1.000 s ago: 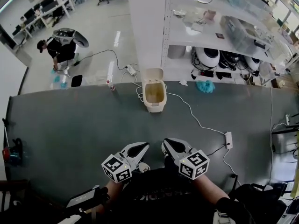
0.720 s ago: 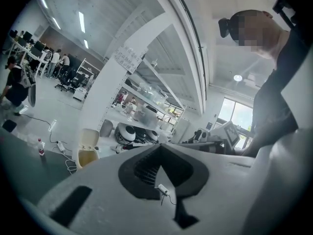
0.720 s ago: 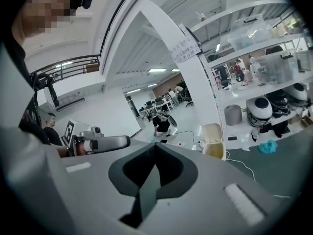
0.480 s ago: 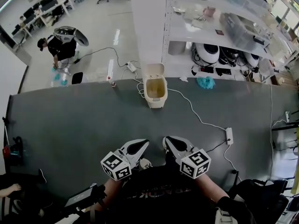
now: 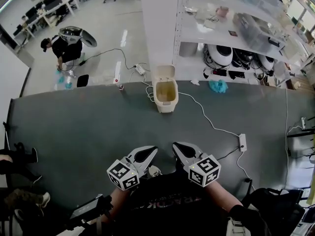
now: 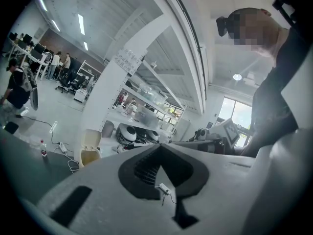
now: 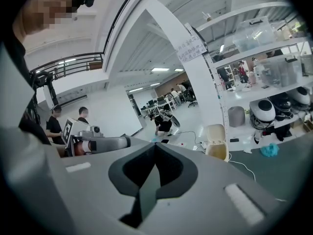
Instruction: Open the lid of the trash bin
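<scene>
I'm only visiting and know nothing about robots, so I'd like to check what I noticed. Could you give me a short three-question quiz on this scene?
1. True or false: the lid of the trash bin is down.
2. What do the left gripper and right gripper hold? A) the lid B) a cloth C) nothing
3. Fill in: the white cable on the table leads to a power ____.

Key: 1 false, the lid stands open. 2 C, both are shut and empty, near the person's body. 3 strip: the power strip.
</scene>
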### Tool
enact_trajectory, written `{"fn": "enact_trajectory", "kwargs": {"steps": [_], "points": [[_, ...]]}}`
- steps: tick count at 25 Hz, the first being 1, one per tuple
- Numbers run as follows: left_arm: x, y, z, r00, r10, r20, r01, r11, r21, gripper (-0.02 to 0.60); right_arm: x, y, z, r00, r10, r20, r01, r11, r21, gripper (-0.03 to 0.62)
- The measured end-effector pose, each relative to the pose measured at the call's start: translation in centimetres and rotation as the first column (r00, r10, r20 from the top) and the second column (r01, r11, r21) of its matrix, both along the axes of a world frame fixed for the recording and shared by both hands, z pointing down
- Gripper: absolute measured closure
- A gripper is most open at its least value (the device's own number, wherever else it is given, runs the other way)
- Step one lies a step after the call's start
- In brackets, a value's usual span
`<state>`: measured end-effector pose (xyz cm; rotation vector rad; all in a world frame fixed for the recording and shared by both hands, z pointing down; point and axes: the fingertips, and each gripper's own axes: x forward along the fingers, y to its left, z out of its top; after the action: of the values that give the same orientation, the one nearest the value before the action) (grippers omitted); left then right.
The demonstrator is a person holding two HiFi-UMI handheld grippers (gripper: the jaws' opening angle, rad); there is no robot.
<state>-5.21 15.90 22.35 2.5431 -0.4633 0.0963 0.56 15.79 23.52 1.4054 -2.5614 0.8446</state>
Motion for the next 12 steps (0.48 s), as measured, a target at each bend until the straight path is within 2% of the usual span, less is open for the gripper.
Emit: {"fn": "enact_trajectory", "kwargs": {"steps": [12], "points": [[-0.9,0.0,0.5,0.999,-0.038,-0.026,0.038,0.999,-0.010,0.583,-1.3,0.4,0.4,0.998,-0.045,-0.036,0.045,0.999,-0.001,0.586]]}}
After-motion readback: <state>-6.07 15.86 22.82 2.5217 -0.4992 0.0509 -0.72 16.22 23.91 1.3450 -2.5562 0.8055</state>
